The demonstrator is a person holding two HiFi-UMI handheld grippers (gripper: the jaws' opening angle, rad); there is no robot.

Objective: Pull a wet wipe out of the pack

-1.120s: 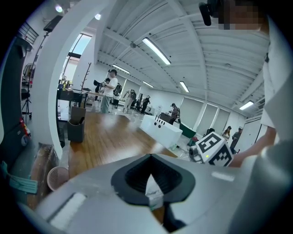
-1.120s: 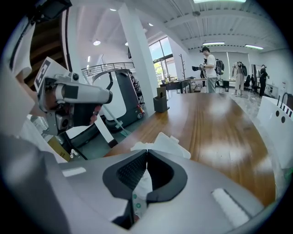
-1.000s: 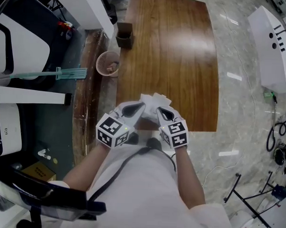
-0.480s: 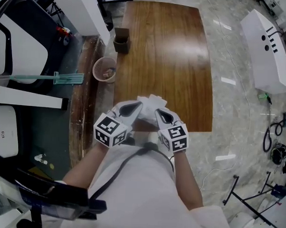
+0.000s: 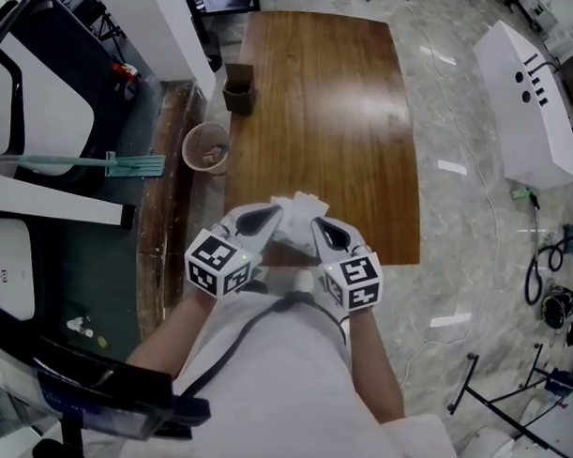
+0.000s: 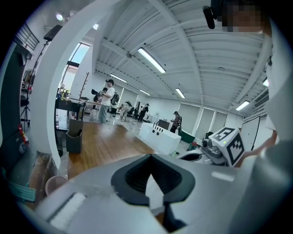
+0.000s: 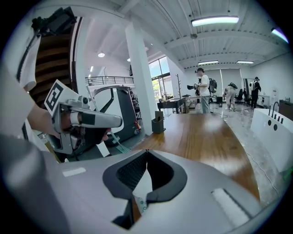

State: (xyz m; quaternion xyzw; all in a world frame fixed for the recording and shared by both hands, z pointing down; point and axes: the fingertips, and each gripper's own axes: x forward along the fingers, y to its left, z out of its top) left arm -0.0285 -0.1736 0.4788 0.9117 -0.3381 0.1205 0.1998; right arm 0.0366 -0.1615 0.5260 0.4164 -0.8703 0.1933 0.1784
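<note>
In the head view both grippers meet over the near edge of the wooden table (image 5: 319, 112), tips together on a crumpled white bundle, the wet wipe pack (image 5: 297, 211). My left gripper (image 5: 276, 217) is shut; in its own view the jaws (image 6: 149, 157) pinch a plain white strip, the wet wipe (image 6: 154, 192). My right gripper (image 5: 317, 224) is shut too; its view shows the jaws (image 7: 146, 153) closed on a white piece with small green print, the pack (image 7: 141, 191). Most of the pack is hidden by the jaws.
A dark box (image 5: 238, 86) stands at the table's far left edge. A round waste basket (image 5: 205, 147) and a green mop (image 5: 129, 163) lie on the floor to the left. A white cabinet (image 5: 530, 100) stands at the right. People stand far off in the hall (image 7: 203, 89).
Both grippers stay shut and close together on the white bundle. The head camera has shifted a little, so the table and the floor items sit slightly higher and further left.
</note>
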